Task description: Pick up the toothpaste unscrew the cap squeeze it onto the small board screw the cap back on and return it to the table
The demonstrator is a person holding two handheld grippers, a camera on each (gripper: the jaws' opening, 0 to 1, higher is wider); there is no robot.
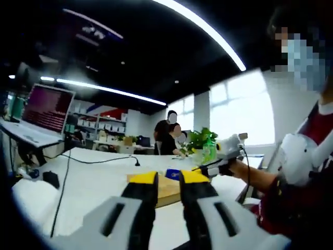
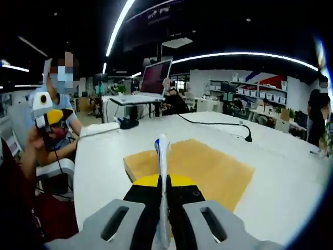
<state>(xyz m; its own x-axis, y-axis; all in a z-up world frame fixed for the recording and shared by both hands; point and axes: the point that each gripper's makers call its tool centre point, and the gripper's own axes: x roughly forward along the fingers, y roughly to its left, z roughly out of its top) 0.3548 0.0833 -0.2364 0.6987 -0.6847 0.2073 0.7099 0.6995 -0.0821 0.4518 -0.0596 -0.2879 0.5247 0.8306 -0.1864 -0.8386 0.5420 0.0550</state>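
In the right gripper view the right gripper (image 2: 162, 192) has its yellow-tipped jaws closed edge-on upon the toothpaste (image 2: 163, 161), a thin white tube with a bit of blue near its far end. The tube's long axis runs straight out along the jaws, its far end pointing away over the small board (image 2: 208, 169), the light wooden panel lying flat on the white table (image 2: 281, 156). The board's near corner sits just ahead of the jaws, and bare tabletop surrounds it on the far and right sides; a black cable (image 2: 218, 124) trails across the far part, well apart from the board. In the left gripper view the left gripper (image 1: 167, 179) has its jaws a narrow gap apart with nothing between them, hovering near the board's (image 1: 167, 194) near edge. Beyond it the right gripper (image 1: 205, 169) comes in from the right. A laptop (image 1: 44, 112) on a stand sits at the table's left edge, with open white surface between it and the board.
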